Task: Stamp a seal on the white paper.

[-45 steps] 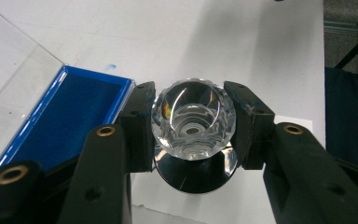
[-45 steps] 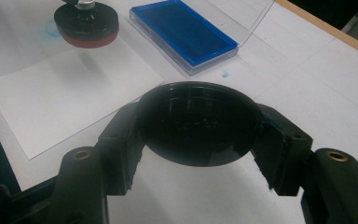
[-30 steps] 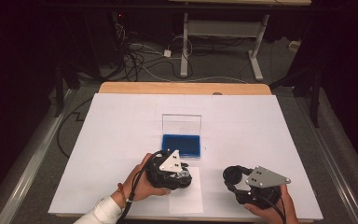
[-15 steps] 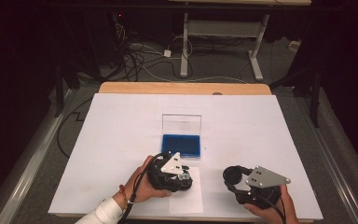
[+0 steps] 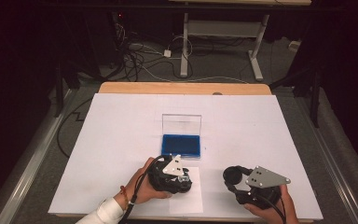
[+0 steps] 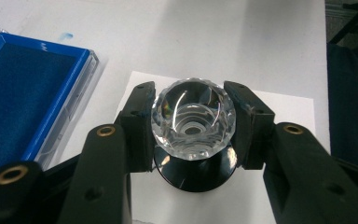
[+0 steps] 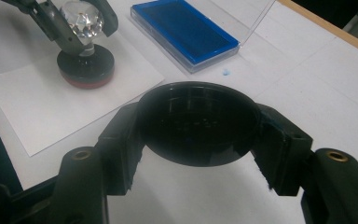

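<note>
A stamp with a faceted crystal knob [image 6: 193,119] and a round black base [image 6: 196,176] stands on a white paper sheet [image 6: 279,107]. My left gripper [image 6: 193,123] is shut on the knob, one pad on each side. From above, the left gripper [image 5: 179,178] is over the sheet [image 5: 186,201], just in front of the blue ink pad [image 5: 182,144]. My right gripper [image 7: 198,128] is shut on a round black cap [image 7: 198,123], held hollow side up. It [image 5: 235,178] sits near the table's front right. The stamp [image 7: 85,63] appears beyond it.
The ink pad [image 7: 184,30] lies in a clear case with its lid [image 5: 182,123] standing open at the back. A small blue ink spot [image 7: 224,72] marks the white table cover [image 5: 121,130]. A wooden table edge [image 5: 182,87] runs along the back.
The left gripper with the stamp has shifted slightly toward the near edge. The right gripper has kept still.
</note>
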Demonstrator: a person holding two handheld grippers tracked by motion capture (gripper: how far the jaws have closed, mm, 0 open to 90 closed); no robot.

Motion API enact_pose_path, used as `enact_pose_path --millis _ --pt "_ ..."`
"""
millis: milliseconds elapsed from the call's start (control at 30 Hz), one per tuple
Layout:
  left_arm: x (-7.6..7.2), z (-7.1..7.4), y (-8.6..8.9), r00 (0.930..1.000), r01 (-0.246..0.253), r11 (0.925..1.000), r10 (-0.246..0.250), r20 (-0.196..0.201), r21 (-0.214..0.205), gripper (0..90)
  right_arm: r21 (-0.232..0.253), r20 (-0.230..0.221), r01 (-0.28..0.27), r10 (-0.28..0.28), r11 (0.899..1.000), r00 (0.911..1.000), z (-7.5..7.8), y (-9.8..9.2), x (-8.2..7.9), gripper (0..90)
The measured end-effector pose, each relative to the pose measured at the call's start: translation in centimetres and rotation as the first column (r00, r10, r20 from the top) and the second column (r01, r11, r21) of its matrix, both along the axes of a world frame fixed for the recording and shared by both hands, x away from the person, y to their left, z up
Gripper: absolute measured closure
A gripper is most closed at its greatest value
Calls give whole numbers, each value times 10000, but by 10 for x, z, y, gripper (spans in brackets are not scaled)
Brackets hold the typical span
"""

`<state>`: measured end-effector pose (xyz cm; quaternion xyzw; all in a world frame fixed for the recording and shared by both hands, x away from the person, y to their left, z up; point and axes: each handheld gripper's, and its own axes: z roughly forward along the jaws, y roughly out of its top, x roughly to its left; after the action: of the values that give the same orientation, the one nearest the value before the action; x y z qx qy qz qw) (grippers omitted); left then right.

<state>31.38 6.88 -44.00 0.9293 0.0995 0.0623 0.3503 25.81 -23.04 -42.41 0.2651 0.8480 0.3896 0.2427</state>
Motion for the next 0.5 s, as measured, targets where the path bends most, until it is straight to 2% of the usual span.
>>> enact_pose_path --millis 133,267,500 --pt "-1 -1 2 10000 42 10000 -42 31 42 543 -11 1 1 -1 10000 10000 0 0 0 387" --pt "-4 -1 1 9997 62 9998 -67 247 186 543 -9 -16 -14 14 10000 10000 0 0 0 387" --pt "-4 -2 1 9998 55 9999 -58 179 154 542 -52 -12 -47 47 10000 10000 0 2 -1 387"
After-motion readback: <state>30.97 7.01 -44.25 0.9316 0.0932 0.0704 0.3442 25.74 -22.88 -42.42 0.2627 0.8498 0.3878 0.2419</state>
